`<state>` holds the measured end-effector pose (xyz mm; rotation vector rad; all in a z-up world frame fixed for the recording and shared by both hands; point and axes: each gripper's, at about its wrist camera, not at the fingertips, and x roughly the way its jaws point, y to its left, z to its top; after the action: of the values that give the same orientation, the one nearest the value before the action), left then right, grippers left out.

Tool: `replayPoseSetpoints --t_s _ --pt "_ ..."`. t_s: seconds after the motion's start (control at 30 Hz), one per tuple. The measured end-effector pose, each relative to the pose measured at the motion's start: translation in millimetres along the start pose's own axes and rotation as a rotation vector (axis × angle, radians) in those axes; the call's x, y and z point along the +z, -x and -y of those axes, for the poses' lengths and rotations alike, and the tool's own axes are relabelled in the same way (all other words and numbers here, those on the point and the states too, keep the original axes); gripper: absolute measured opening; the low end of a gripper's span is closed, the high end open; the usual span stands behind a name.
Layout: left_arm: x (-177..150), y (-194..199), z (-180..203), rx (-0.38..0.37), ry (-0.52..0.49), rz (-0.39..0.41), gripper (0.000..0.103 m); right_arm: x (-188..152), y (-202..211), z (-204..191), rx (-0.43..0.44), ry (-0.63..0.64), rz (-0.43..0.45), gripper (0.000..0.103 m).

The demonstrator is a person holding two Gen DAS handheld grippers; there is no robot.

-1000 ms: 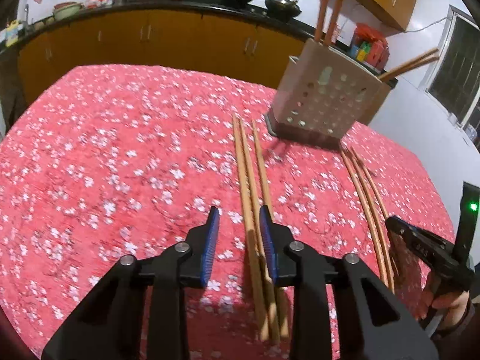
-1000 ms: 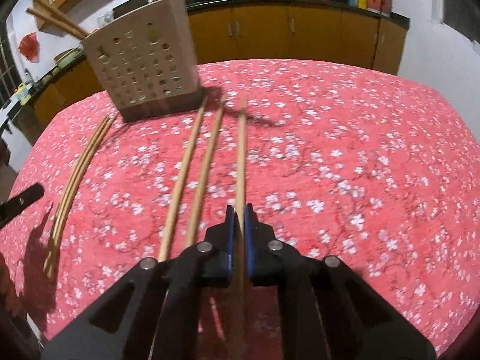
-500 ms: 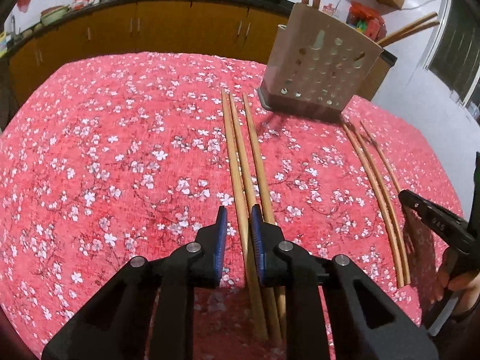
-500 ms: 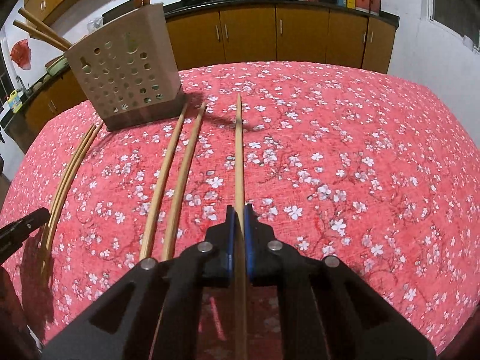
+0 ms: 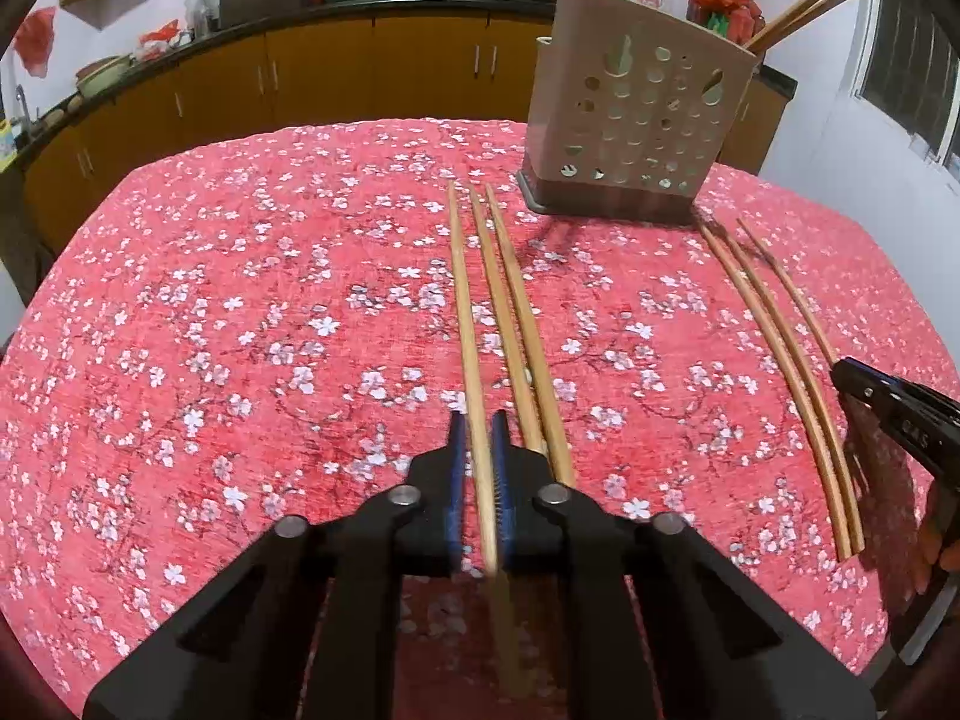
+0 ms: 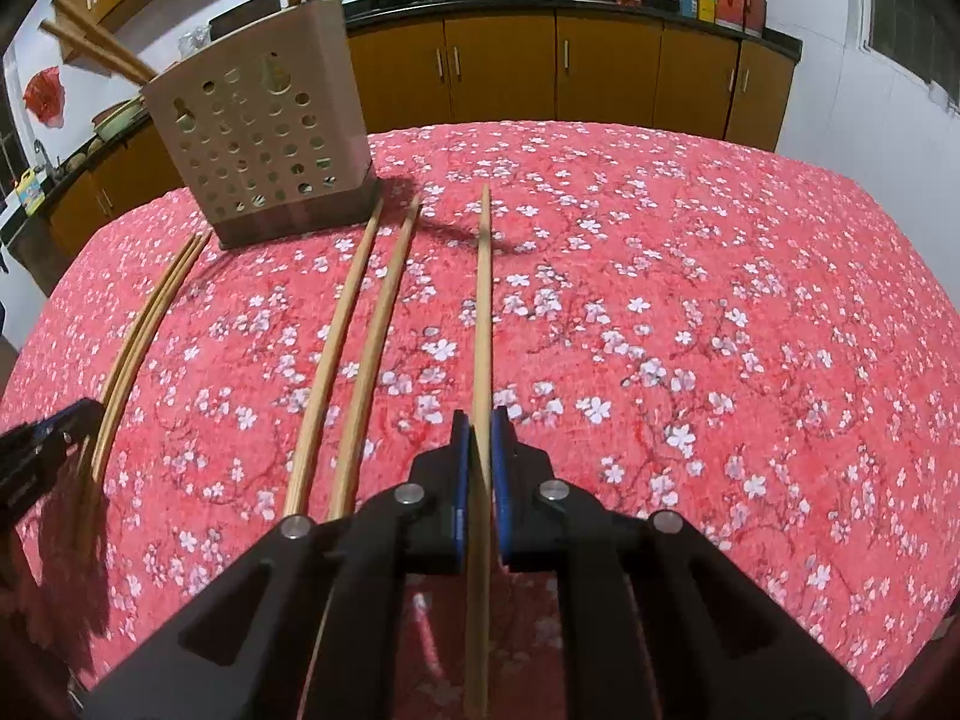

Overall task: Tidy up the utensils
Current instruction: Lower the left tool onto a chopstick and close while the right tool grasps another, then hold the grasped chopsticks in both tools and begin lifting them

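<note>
While the left gripper (image 5: 478, 438) sits closed on a pale wooden chopstick (image 5: 465, 312), its blue pads (image 5: 456, 468) press both sides of the shaft near the butt end. That stick is leftmost of three, with two matching wooden chopsticks (image 5: 516, 312) just beside it on the red floral tablecloth (image 5: 240, 330).

The right gripper (image 6: 478, 438) is likewise clamped, on a second pale wooden chopstick (image 6: 482, 300) that stands apart from the pair next to it. Whether either held stick is off the cloth, I can't tell.

Further out are a few thin curved bamboo sticks (image 5: 774, 336), lying near the cloth edge. A beige perforated plastic utensil holder (image 5: 636, 120) stands upright at the far side of the table – brown chopsticks (image 5: 804, 6) lean out of its top. Orange kitchen cabinets (image 5: 360, 72) are behind.
</note>
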<state>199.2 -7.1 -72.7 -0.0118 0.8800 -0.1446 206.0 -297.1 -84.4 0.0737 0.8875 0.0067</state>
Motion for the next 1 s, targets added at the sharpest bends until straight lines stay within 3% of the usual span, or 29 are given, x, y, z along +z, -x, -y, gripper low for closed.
replayPoseSetpoints --t_s 0.37,0.53,1.0 --pt "23.1 -11.9 -44.5 0.051 0.091 -0.002 0.007 21.9 -18.0 8.6 -0.028 -0.008 0.015 0.008" --pt "22.4 -11.7 -48.1 0.055 0.086 0.015 0.007 29.4 -25.1 15.2 -0.021 -0.035 0.015 0.008" --pt "19.6 -6.8 -59.6 -0.002 0.146 0.021 0.008 30.5 -26.6 19.5 0.005 -0.06 0.014 0.008"
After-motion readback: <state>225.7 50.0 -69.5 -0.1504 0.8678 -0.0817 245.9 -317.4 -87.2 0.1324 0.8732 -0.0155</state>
